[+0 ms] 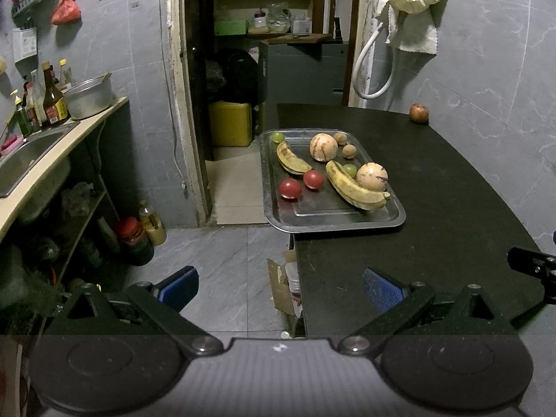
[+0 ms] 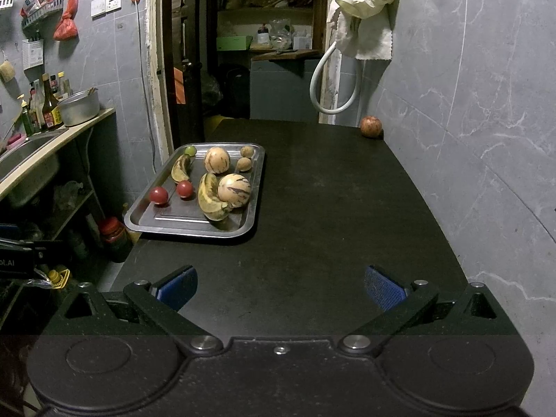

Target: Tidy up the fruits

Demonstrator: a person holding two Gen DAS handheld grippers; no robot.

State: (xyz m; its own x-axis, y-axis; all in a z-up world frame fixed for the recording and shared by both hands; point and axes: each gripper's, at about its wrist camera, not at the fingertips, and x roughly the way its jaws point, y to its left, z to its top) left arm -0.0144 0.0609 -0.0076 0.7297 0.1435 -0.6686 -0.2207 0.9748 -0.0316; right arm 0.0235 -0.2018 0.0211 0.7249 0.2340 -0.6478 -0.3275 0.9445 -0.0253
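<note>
A steel tray (image 1: pixel 278 222) (image 2: pixel 194 231) sits on the left part of a black table (image 1: pixel 434 208) (image 2: pixel 330 191). It holds two bananas (image 1: pixel 354 187) (image 2: pixel 208 198), two striped melons (image 1: pixel 371 176) (image 2: pixel 234 189), two red tomatoes (image 1: pixel 290 188) (image 2: pixel 159 195), two green grapes (image 1: pixel 277 136) and two small brown fruits (image 1: pixel 349 151) (image 2: pixel 244 164). A red apple (image 1: pixel 418 113) (image 2: pixel 370 126) lies alone at the table's far right corner by the wall. My left gripper (image 1: pixel 279 288) is open and empty over the table's near left edge. My right gripper (image 2: pixel 281 286) is open and empty above the near table.
A counter with a sink (image 1: pixel 24 160), bottles (image 1: pixel 54 100) and a pot (image 1: pixel 88 99) runs along the left. Jars (image 1: pixel 133 239) and a cardboard box (image 1: pixel 281 288) stand on the floor. A doorway with shelves (image 1: pixel 264 31) lies behind. A cloth (image 1: pixel 410 0) and hose (image 1: pixel 368 66) hang on the right wall.
</note>
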